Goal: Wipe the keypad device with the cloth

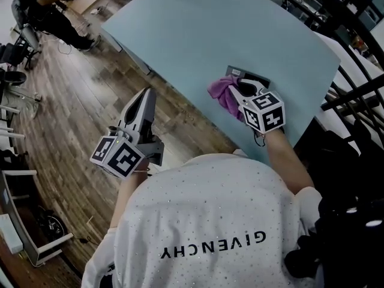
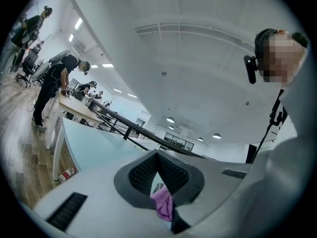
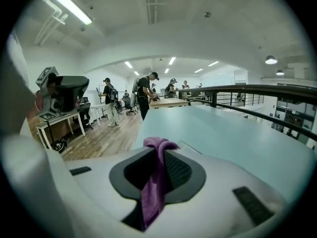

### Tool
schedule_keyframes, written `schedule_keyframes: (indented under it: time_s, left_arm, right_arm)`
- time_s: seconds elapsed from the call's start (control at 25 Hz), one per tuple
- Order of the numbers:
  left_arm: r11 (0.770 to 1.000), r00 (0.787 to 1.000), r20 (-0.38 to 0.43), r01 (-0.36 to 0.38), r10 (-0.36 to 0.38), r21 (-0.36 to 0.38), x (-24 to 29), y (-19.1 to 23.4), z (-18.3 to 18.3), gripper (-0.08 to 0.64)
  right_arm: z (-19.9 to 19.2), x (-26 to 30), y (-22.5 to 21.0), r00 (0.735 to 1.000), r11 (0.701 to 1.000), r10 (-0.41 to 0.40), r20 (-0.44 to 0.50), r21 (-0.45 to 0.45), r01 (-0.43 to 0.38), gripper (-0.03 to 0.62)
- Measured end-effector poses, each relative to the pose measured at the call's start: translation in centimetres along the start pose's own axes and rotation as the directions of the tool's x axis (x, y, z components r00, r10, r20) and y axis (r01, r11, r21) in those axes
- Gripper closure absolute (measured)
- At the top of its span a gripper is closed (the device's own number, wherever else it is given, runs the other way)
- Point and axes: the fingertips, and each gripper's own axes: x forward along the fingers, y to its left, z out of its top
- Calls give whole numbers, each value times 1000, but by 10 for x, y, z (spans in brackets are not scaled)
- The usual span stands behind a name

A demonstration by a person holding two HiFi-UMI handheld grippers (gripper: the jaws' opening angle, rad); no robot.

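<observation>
Reviewer: Floor side first. What's at far left?

Tagger: Wood floor (image 1: 66,95). The left gripper (image 1: 147,93) hangs over it, off the table's near edge, touching nothing.

Reviewer: Its jaws?

Tagger: In the left gripper view the left gripper (image 2: 157,153) has both tips pressed together with nothing pinched between them. A scrap of purple shows through the gap behind the tips, but that is far off, not held.

Reviewer: Middle?

Tagger: Pale blue table (image 1: 198,35), running diagonally, mostly bare. Below it in the head view is the person's white shirt (image 1: 210,221).

Reviewer: Task things?

Tagger: The purple cloth (image 1: 222,93) sits bunched near the table's near edge. The keypad device (image 1: 249,74) is dark grey and flat on the table, just behind the cloth. The bunch lies at the device's near side and overlaps it. I can't tell how much of it presses on the device.

Reviewer: Right side?

Tagger: The right gripper (image 1: 239,89) is low over the table at the device. In the right gripper view the right gripper (image 3: 159,151) has its jaws clamped onto the cloth (image 3: 153,182). A fold pokes up past the tips and the rest hangs down between the pads.
</observation>
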Motion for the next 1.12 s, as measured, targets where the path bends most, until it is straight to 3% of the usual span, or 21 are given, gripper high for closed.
schedule_keyframes:
  time_s: [0.28,0.48,1.12]
  left_arm:
    - [999,999,17,-35,35,-1,-12,1,-1,560]
    - [999,999,19,-40,40,-22,-11,8,-4,560]
    - [994,995,-33,92,-94,-56,23,-18,-24,560]
  right_arm:
    - [-11,14,-19,998,993,-62,-3,105,62,541]
    - [-16,3,-26,995,990,-100,-4,95,100,541]
    - [-51,-62,-71,964,943,-265,-17,204,262,541]
